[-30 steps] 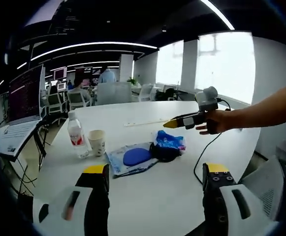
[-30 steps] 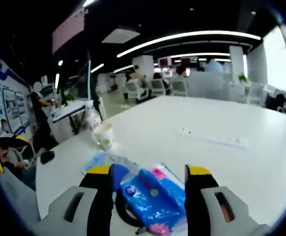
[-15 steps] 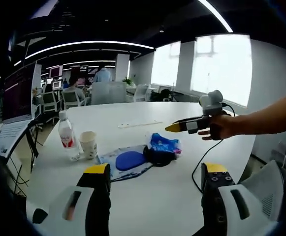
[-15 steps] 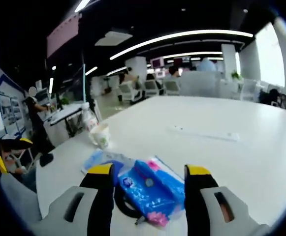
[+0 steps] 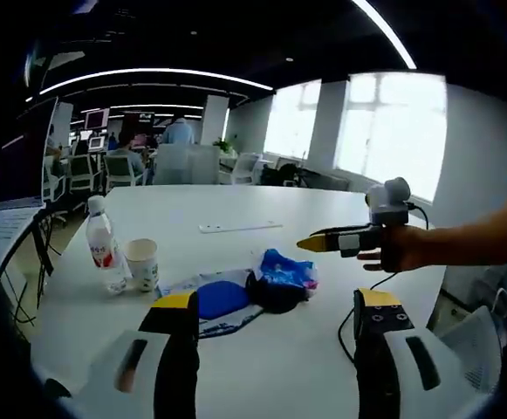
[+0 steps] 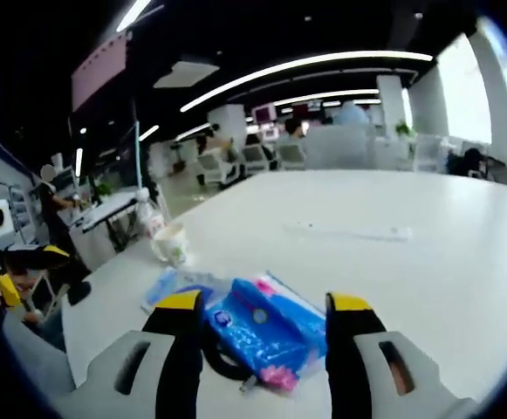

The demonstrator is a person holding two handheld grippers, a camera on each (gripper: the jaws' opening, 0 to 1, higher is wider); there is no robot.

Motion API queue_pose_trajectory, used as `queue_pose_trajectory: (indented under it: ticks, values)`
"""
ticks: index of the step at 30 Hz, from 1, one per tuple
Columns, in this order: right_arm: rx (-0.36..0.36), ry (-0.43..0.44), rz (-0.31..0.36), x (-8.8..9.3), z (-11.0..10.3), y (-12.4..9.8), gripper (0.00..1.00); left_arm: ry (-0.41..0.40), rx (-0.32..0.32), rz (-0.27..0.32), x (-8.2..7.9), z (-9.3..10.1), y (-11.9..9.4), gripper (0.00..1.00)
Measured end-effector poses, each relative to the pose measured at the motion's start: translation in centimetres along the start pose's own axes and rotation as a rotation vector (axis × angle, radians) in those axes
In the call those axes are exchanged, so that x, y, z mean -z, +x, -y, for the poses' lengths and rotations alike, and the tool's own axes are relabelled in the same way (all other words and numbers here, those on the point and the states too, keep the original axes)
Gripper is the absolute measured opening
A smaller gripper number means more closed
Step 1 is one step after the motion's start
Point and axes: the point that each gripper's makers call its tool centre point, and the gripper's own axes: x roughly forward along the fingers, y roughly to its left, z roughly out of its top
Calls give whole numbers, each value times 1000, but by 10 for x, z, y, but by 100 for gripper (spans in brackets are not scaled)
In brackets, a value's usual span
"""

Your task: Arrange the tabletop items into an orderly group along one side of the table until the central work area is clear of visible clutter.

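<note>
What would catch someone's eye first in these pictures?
Probably the bright blue packet lying between the open jaws of the right hand-held gripper, amid a small heap near the white table's edge. Left of the heap stand a paper cup and a water bottle.

An open-plan office: a large white meeting table [image 5: 262, 218], rows of desks with monitors [image 5: 96, 118], office chairs [image 6: 257, 157], ceiling strip lights [image 6: 314, 65].
</note>
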Motion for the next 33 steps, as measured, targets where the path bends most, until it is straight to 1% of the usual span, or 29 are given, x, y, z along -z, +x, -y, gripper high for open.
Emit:
queue_pose_trajectory:
  ticks: [5,9,13,15,23,26,27,30,33]
  values:
    - [15,23,4,2,0,-1,52,-2,-5,-1,-4,-7,12,70]
    - [24,32,4,4,1,-2,52,-4,9,-6,-5,-10,20,70]
    - [37,44,-3,9,3,-6,52,-12,10,-6,-7,-15,29,70]
    - [39,48,-3,11,4,-8,51,0,6,-4,-9,-16,33,69]
    - [60,65,-14,20,9,-16,51,11,17,-8,-13,-16,52,68]
    - [73,81,-13,23,12,-18,50,15,25,-3,-15,-14,60,65]
    - [76,88,-10,24,13,-19,50,28,22,-5,-16,-15,64,64]
    - [89,99,-11,26,16,-21,50,22,34,-5,-18,-13,72,65]
    - [96,109,-10,28,19,-22,50,37,37,-12,-19,-12,81,64]
